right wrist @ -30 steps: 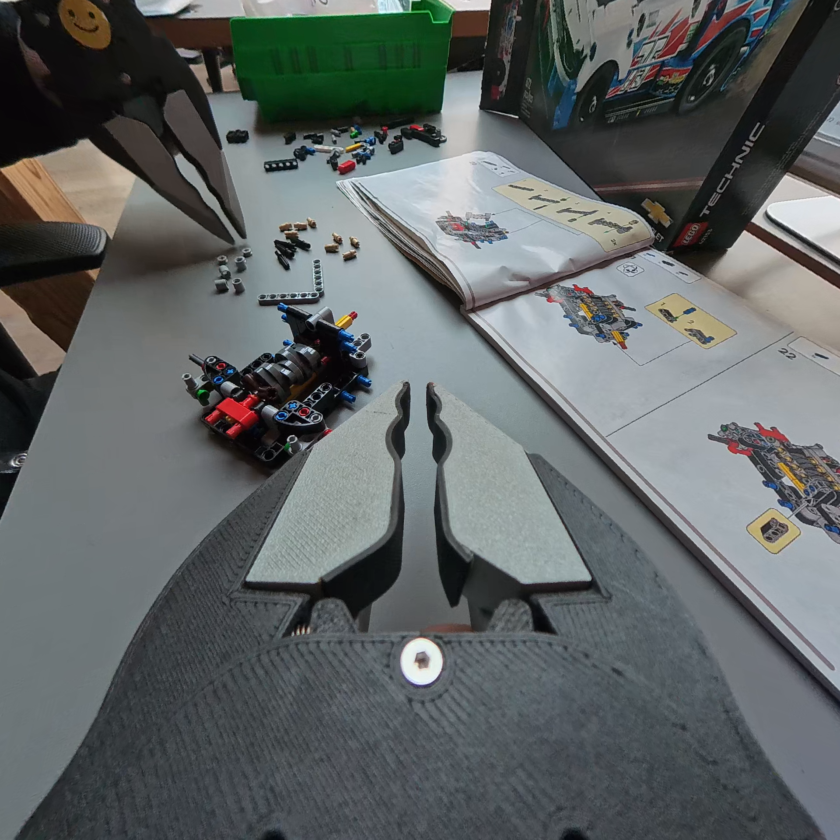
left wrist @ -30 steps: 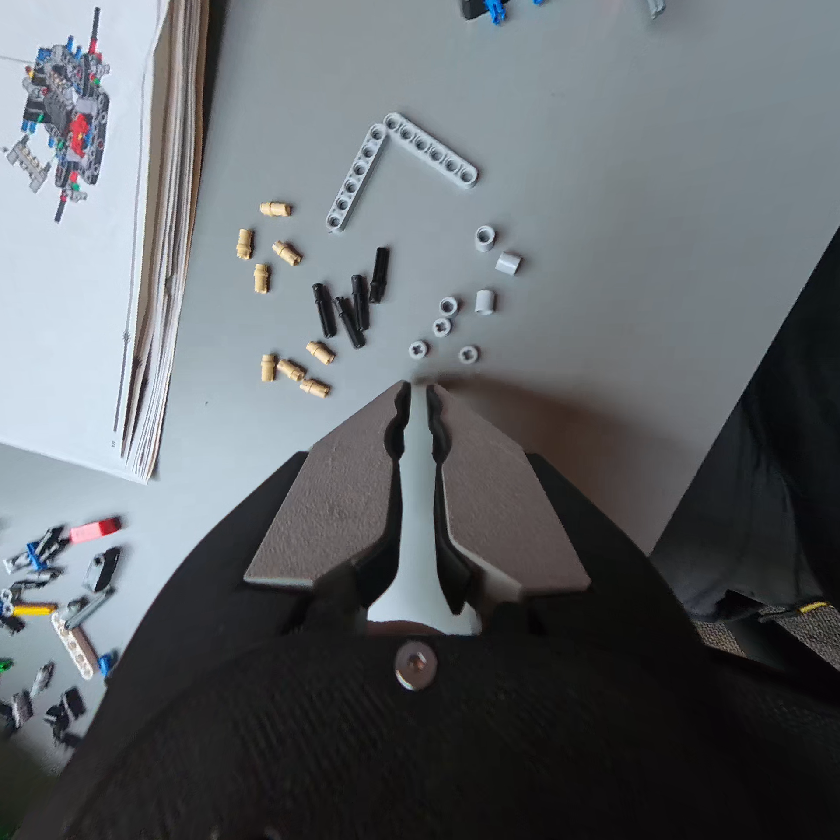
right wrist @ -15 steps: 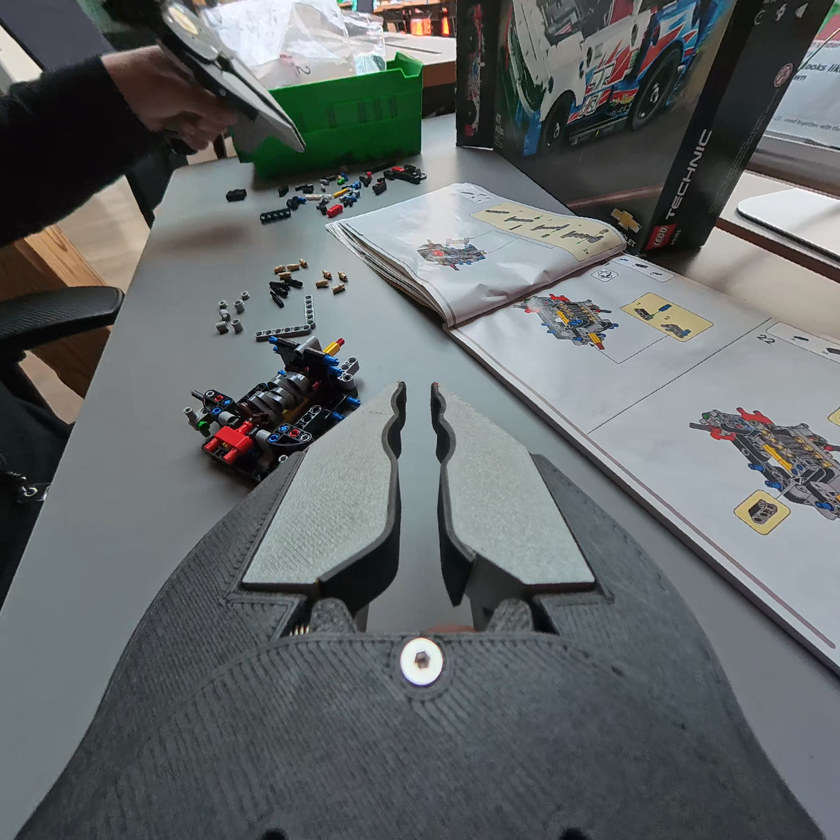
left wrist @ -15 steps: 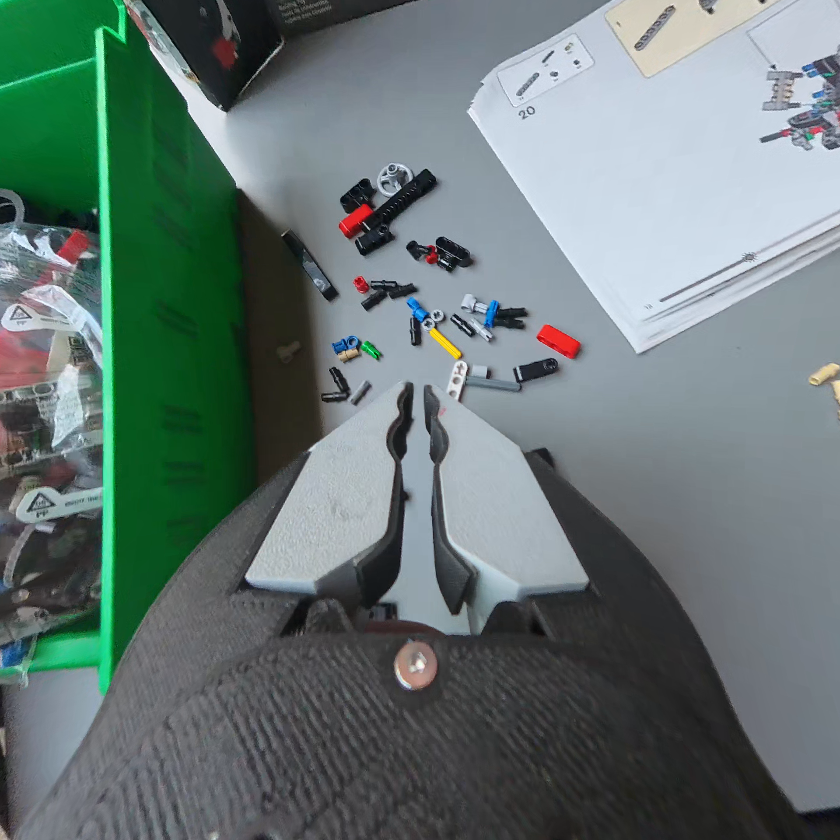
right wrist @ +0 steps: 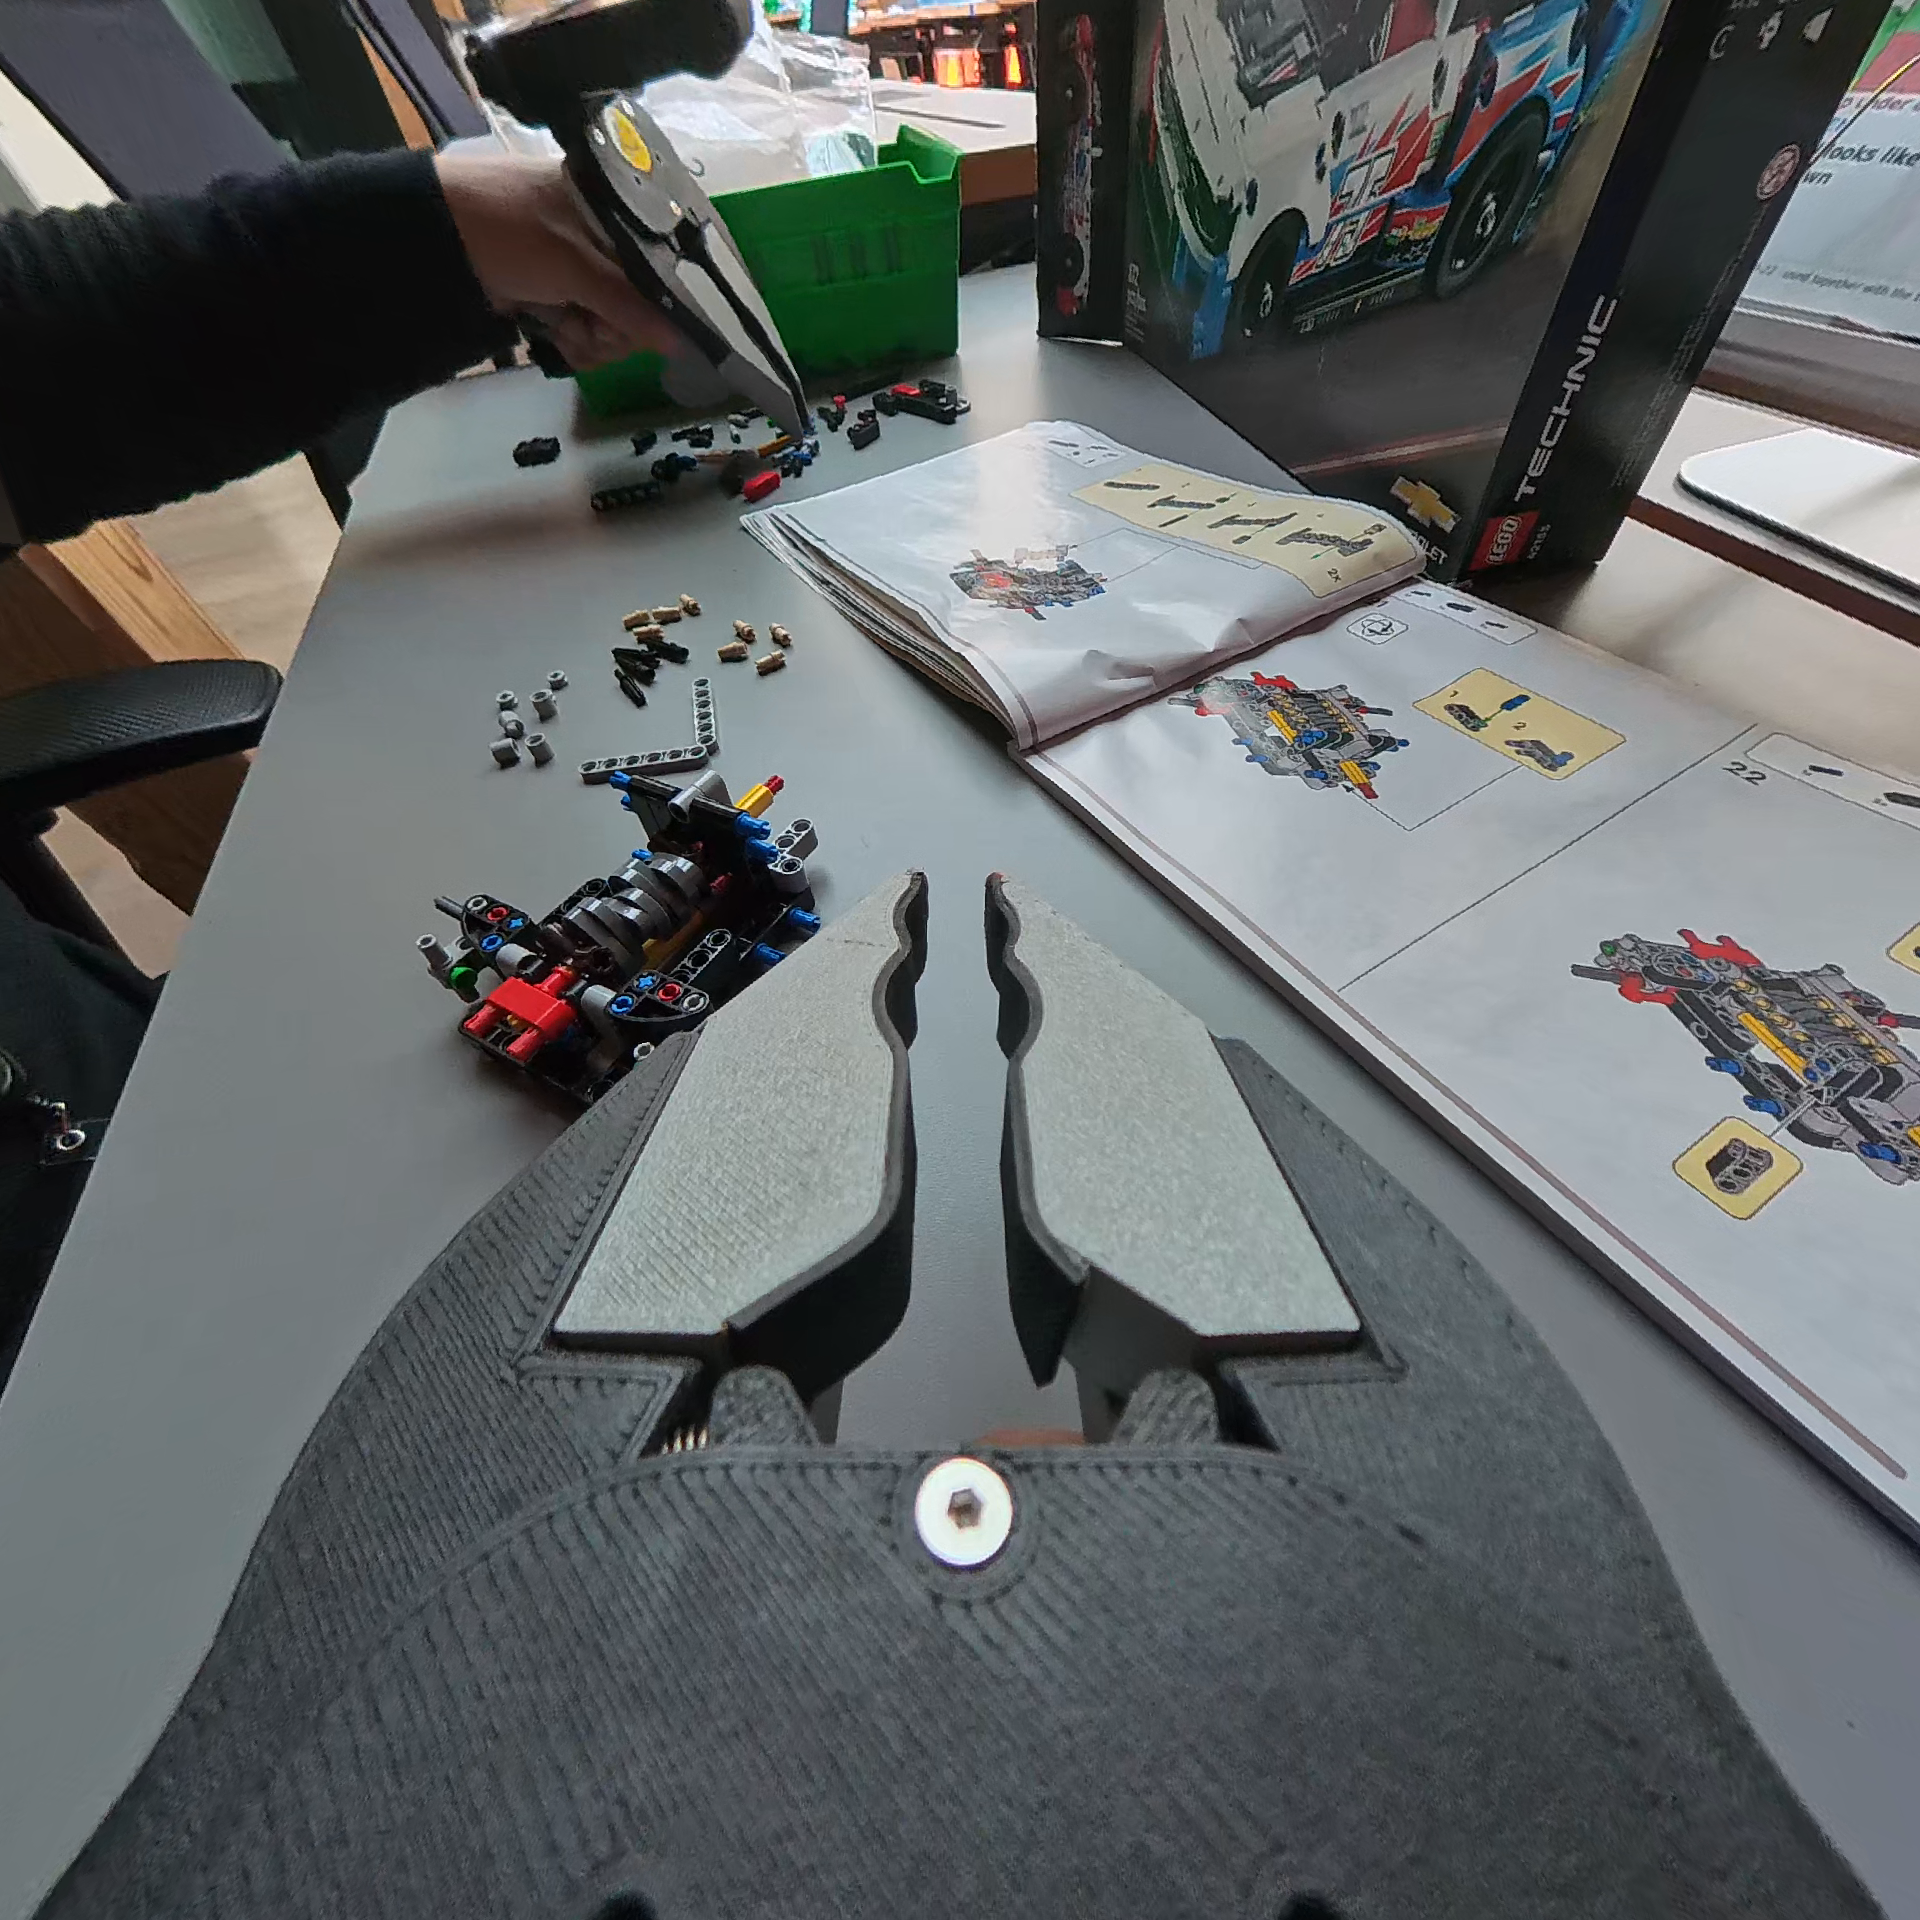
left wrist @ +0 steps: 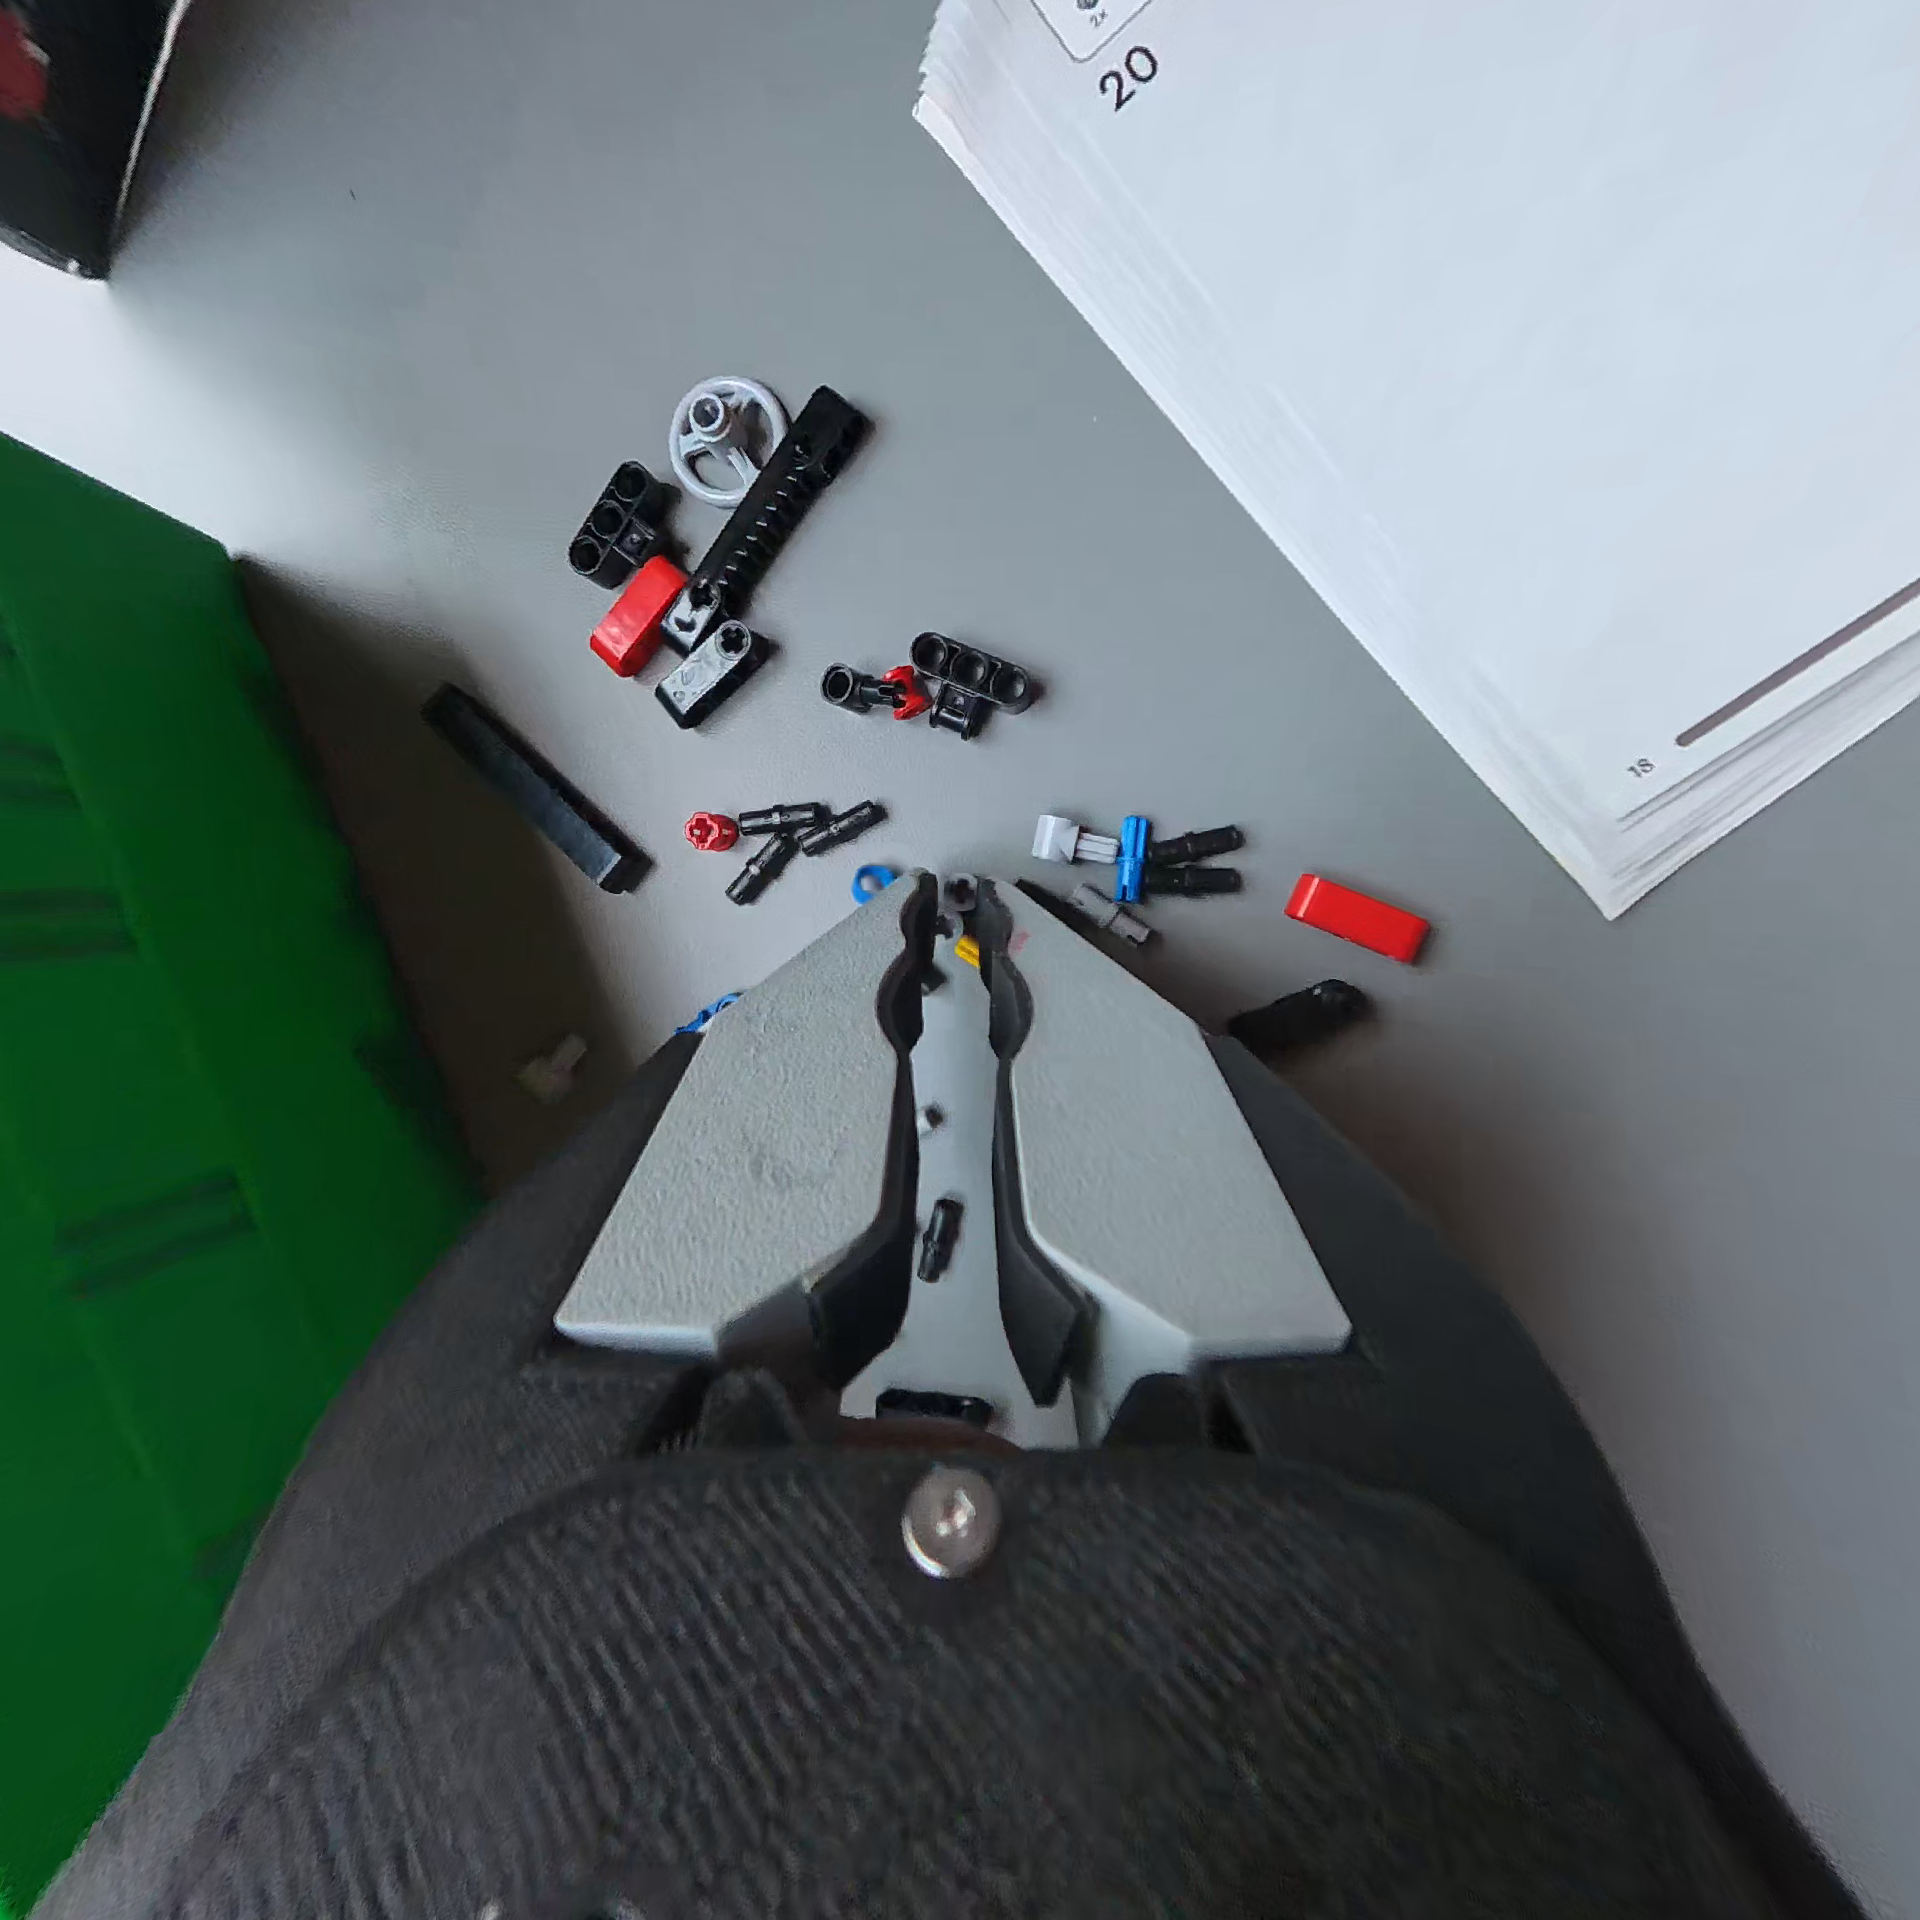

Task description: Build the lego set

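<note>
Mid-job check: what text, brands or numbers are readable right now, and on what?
I don't transcribe writing; these things bear it.
Set box: brand marks and lettering down its dark side, numbers on the pictured car.
Instruction booklet: step and page numbers, legible in both views.
White sheet behind the box: lines of print, cut off.

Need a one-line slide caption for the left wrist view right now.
Left gripper, fingers slightly apart, lowered over loose small pieces on the grey table, between green bin and instruction booklet.
</note>
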Available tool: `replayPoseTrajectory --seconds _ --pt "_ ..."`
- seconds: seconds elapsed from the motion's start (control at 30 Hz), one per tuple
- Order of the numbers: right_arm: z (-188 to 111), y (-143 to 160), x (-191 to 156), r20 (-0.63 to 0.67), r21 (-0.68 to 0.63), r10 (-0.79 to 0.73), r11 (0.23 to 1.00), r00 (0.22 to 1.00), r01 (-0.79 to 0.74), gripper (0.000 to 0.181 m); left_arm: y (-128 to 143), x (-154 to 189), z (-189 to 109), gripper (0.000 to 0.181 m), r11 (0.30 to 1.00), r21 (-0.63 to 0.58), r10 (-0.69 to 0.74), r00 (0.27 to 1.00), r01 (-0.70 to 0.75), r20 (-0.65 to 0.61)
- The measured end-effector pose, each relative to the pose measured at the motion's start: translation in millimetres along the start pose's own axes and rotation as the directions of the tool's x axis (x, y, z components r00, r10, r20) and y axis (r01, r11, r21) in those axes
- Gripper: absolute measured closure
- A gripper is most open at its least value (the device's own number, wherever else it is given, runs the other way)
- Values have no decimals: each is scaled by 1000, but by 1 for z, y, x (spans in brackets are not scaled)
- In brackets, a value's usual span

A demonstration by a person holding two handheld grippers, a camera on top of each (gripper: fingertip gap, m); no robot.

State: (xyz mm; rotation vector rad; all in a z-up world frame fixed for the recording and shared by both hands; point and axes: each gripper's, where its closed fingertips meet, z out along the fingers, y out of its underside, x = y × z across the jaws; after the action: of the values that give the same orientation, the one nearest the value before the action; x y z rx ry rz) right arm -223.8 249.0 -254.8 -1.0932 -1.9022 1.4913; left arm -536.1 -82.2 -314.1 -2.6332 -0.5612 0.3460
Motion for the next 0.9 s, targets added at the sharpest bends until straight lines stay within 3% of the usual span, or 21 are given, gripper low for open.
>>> replayPoseTrajectory --seconds 0.03,0.3,0.57,0.9 --pt "0 0 0 1 0 0 1000 1000 0 174 0 0 2 176 1000 -6 1 1000 -1 -5" --pt "0 0 -1 4 0 1 1000 1000 -1 174 -1 -8 -1 175 1000 -21 2 1000 -2 -1" --pt "0 0 0 6 -1 8 1000 1000 -8 174 0 -5 -1 176 998 -24 -67 993 65 -95" --pt "0 0 0 5 2 9 1000 1000 -9 175 0 -8 3 174 998 -49 -51 995 47 -90"
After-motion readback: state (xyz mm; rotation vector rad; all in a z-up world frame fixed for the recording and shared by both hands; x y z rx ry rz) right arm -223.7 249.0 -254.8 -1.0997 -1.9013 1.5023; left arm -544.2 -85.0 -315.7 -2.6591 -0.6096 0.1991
